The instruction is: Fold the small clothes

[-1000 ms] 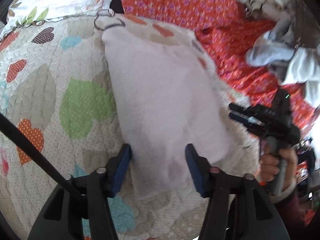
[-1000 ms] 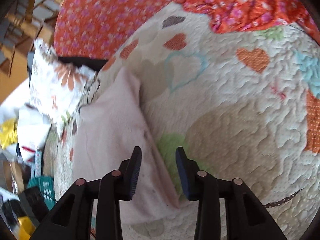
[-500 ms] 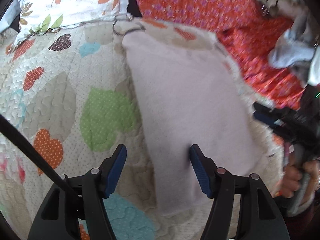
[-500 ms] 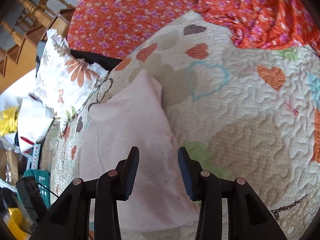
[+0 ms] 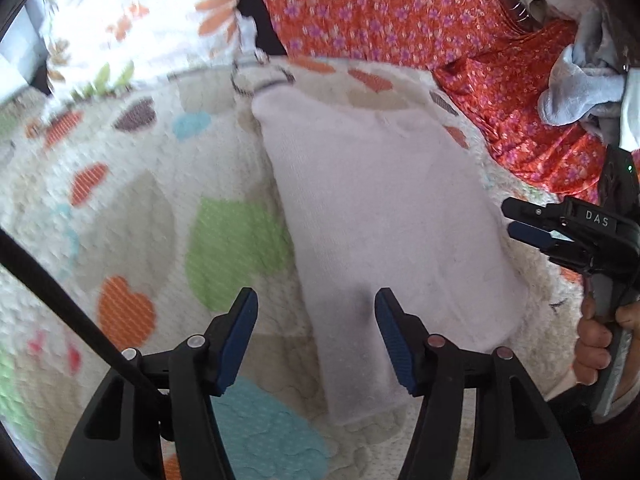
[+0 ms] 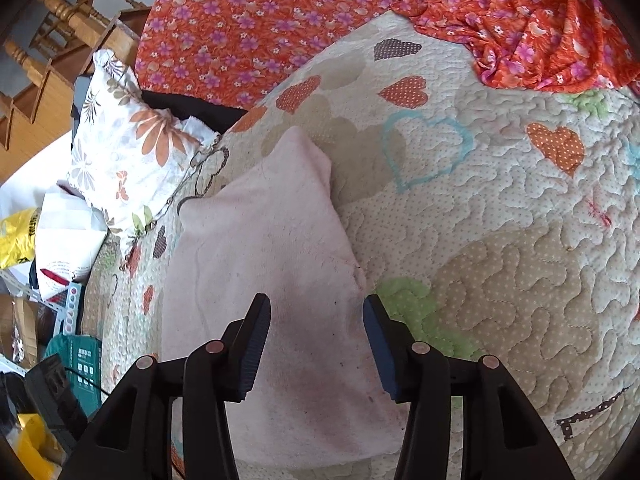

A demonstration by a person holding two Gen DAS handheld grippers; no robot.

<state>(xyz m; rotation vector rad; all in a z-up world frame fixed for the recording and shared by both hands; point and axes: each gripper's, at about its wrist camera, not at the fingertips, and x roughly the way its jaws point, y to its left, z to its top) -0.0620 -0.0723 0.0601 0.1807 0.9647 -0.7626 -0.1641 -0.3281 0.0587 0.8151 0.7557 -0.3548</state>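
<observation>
1. Pale pink fleecy garment (image 5: 384, 216), folded into a long flat shape, lies on a cream quilted bedspread (image 5: 132, 216) printed with coloured hearts; it sits just ahead of both pairs of fingers.
2. Left gripper (image 5: 316, 334) hangs over the garment's near end with its blue-padded fingers (image 5: 239, 336) spread: one is over the bedspread just off the cloth's edge, the other over the pink cloth, and nothing is pinched.
3. Right gripper (image 6: 316, 346) has its dark-padded fingers (image 6: 256, 344) apart above the garment's near part; they have just been widening, with the pink cloth (image 6: 256, 232) below the gap and not clamped.
4. In the left wrist view the right gripper (image 5: 520, 224) shows beyond the garment's far side edge, held by a hand (image 5: 600, 340) on its grey handle.
5. Past the garment's far end lies a white pillow (image 6: 132, 148) with orange flowers.
6. Farther off, an orange cloth (image 6: 256, 28) with purple flowers covers the rest of the bed.
7. Grey and white clothes (image 5: 576, 88) are heaped farthest off on the orange cloth.
</observation>
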